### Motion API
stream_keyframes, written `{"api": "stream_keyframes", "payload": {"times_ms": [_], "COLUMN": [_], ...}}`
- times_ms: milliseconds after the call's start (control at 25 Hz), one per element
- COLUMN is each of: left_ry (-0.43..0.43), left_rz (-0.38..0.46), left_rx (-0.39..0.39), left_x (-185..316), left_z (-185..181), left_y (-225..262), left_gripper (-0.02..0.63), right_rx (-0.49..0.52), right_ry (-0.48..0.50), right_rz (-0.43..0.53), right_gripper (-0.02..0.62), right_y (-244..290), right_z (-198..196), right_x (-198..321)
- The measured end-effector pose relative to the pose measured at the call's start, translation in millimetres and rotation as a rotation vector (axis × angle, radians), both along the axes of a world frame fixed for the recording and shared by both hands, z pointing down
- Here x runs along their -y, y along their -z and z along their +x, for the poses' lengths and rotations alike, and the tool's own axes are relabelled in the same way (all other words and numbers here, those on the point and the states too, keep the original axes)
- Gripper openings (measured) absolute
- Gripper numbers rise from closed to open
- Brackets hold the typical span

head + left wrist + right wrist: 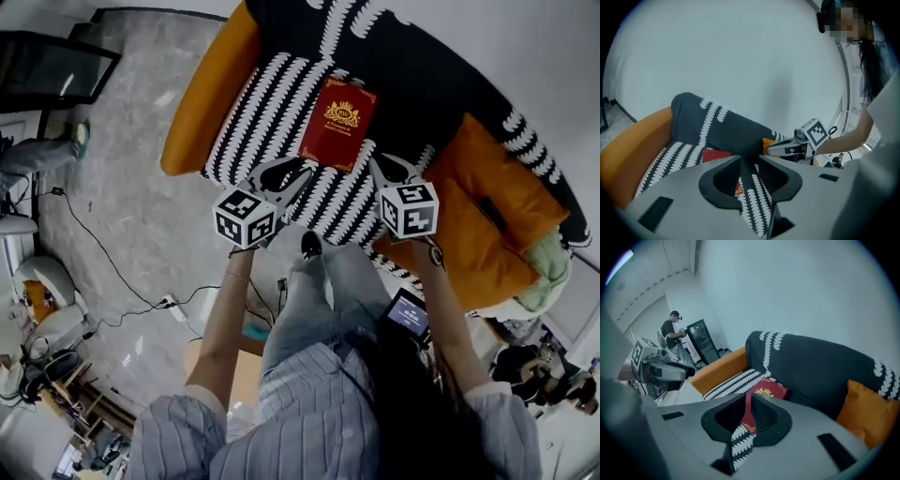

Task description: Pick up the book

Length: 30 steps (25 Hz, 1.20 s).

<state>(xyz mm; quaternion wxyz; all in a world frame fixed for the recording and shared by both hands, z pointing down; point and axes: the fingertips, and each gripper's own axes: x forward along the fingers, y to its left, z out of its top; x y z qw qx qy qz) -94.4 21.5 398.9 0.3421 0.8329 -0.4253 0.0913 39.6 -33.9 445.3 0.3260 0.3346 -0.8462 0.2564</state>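
Striped sofa seat (248, 117) ahead, with left gripper (302, 171) and right gripper (377, 164) closed, empty, near the book (337, 122) — spread jaws before pinching its near edge.

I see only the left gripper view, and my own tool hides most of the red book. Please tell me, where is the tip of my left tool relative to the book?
Observer: In the head view the left tool points at the near left corner of the book. I cannot tell if they touch.
Operator: How does the book lie?
Observer: Flat on the striped seat, cover up with a gold emblem, and its far end toward the dark backrest.
Operator: Is the right tool holding something?
Observer: No. The right gripper view shows the right tool shut with nothing in it, aimed at the book.
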Motion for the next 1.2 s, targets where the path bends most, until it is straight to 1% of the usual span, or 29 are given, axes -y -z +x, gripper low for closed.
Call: {"api": "stream_keyframes", "payload": {"times_ms": [160, 280, 400, 600, 720, 800, 920, 960, 1040, 1200], "left_ry": [-0.019, 0.0, 0.01, 0.005, -0.007, -0.017, -0.041, -0.05, -0.068, -0.097], "left_rz": [-0.067, -0.108, -0.159, -0.238, -0.279, -0.312, -0.359, -0.369, -0.383, -0.426], "left_rx": [0.016, -0.011, -0.034, -0.039, -0.025, -0.009, 0.005, 0.007, 0.013, 0.025], "left_x": [19.3, 31.2, 37.8, 55.6, 66.5, 71.2, 72.8, 73.0, 73.9, 75.4], "left_z": [1.6, -0.3, -2.9, -1.5, -5.2, -10.1, -13.1, -12.8, -12.4, -15.5], "left_y": [-44.7, -72.5, -96.8, -140.6, -164.4, -181.1, -205.0, -210.6, -219.4, -237.8], "left_gripper": [0.109, 0.109, 0.109, 0.121, 0.143, 0.169, 0.208, 0.221, 0.249, 0.28], "right_rx": [0.009, 0.033, 0.025, 0.041, 0.075, 0.094, 0.097, 0.1, 0.127, 0.237], "right_ry": [-0.03, -0.049, -0.064, -0.117, -0.137, -0.145, -0.162, -0.17, -0.197, -0.298], "right_rz": [-0.062, -0.113, -0.147, -0.229, -0.277, -0.3, -0.331, -0.344, -0.382, -0.454], "right_gripper": [0.046, 0.046, 0.046, 0.046, 0.046, 0.048, 0.049, 0.059, 0.13, 0.158], "right_y": [-45.3, -70.9, -92.3, -138.3, -157.2, -168.3, -190.3, -196.8, -205.5, -210.4], "right_z": [6.8, 11.5, 17.0, 24.0, 17.7, 12.4, 11.8, 12.5, 12.0, 4.5], "right_x": [18.4, 27.5, 32.1, 39.1, 41.7, 42.5, 41.1, 40.8, 42.1, 52.1]}}
